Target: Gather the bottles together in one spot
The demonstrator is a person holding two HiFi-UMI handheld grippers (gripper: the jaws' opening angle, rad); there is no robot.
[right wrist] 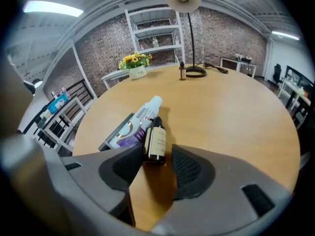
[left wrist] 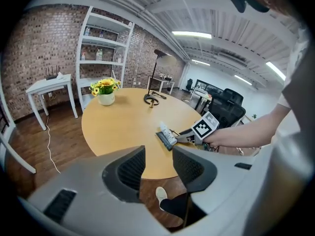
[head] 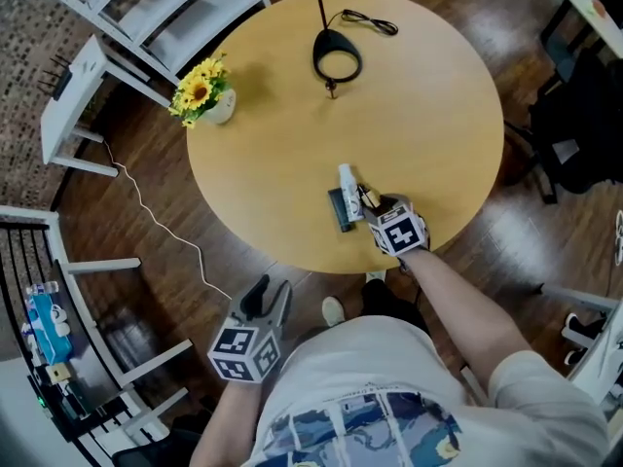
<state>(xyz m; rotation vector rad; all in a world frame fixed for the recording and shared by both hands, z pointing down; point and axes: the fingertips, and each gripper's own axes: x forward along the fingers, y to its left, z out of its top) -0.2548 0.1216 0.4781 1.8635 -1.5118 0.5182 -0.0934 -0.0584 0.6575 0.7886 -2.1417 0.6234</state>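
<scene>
A small dark amber bottle (right wrist: 155,142) lies on the round wooden table (head: 292,163), right beside a white tube bottle (right wrist: 140,124) and a flat dark box (right wrist: 115,134). My right gripper (right wrist: 156,163) reaches around the amber bottle's base; its jaws stand a little apart, with a gap at the right pad. In the head view the right gripper (head: 373,202) sits next to the white tube (head: 348,191) near the table's front edge. Another tiny brown bottle (head: 331,89) stands by the lamp base. My left gripper (head: 268,295) hangs open and empty off the table, over the floor.
A black desk lamp (head: 337,56) with its cable (head: 370,19) stands at the table's far side. A vase of yellow flowers (head: 204,90) sits at the left rim. White shelving (head: 165,17) and a side table (head: 83,95) are beyond; an office chair (head: 574,125) is at right.
</scene>
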